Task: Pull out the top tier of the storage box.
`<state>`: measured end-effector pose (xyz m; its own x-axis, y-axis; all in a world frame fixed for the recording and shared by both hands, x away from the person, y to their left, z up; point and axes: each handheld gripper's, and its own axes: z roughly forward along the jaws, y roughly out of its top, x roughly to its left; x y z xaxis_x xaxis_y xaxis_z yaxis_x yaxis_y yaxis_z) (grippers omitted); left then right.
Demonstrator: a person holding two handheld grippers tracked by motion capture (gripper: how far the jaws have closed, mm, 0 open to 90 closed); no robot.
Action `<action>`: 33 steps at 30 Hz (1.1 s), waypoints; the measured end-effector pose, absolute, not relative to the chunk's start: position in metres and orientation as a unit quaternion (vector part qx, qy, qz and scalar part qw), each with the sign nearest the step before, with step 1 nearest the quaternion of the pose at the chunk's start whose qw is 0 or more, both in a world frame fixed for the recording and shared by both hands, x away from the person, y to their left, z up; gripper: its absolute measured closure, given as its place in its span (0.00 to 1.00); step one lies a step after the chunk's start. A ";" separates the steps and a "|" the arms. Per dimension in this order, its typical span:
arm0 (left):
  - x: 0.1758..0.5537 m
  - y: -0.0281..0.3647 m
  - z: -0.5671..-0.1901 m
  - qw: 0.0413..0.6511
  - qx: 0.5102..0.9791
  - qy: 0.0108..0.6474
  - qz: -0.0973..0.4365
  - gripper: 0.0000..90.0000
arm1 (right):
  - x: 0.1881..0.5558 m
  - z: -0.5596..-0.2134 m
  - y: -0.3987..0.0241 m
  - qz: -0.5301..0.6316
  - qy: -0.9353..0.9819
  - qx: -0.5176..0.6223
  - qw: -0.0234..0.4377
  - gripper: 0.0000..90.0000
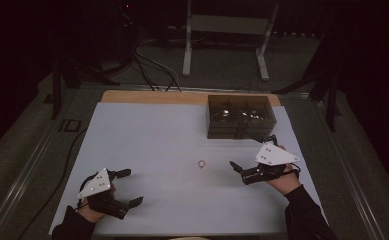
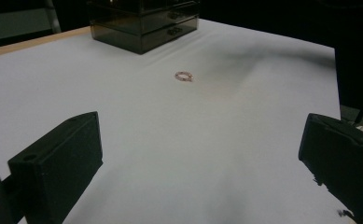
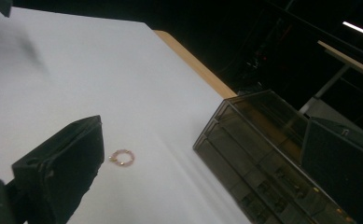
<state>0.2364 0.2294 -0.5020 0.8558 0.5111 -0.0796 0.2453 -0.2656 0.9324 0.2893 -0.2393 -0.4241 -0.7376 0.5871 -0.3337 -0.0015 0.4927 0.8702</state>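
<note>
ring: a small pinkish bead ring [image 1: 201, 163] lies flat on the white table cover [image 1: 152, 135], about midway between the 2 grippers and a little nearer the right one; nothing touches it. in the left gripper view it [image 2: 184, 75] lies well ahead of the jaws; in the right gripper view it [image 3: 122, 157] lies just beside the left-hand jaw's tip.
left gripper: the left gripper [image 1: 130, 187] sits low at the near left of the table, held in the person's left hand [image 1: 94, 202]; its 2 black jaws stand wide apart with bare cover between them.
right gripper: the right gripper [image 1: 252, 157] is held in the right hand [image 1: 284, 180] at the near right, pointed toward the ring; jaws spread wide, holding nothing.
drawer box: a smoky see-through drawer box [image 1: 239, 116] stands at the far right of the table, closed, well apart from the ring and just beyond the right gripper.
table edge: a strip of bare wood [image 1: 147, 97] shows past the cover's far side.
</note>
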 end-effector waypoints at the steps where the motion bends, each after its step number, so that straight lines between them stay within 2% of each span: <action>1: 0.236 0.229 -0.502 0.556 0.786 0.240 0.119 0.01 | 0.289 -0.424 -0.239 0.470 0.805 0.182 0.313 0.00; 22: 0.236 0.230 -0.502 0.555 0.787 0.240 0.118 0.01 | 0.314 -0.420 -0.244 0.418 0.809 0.177 0.374 0.00; 33: 0.236 0.230 -0.503 0.555 0.788 0.240 0.116 0.01 | 0.329 -0.418 -0.246 0.401 0.810 0.180 0.388 0.00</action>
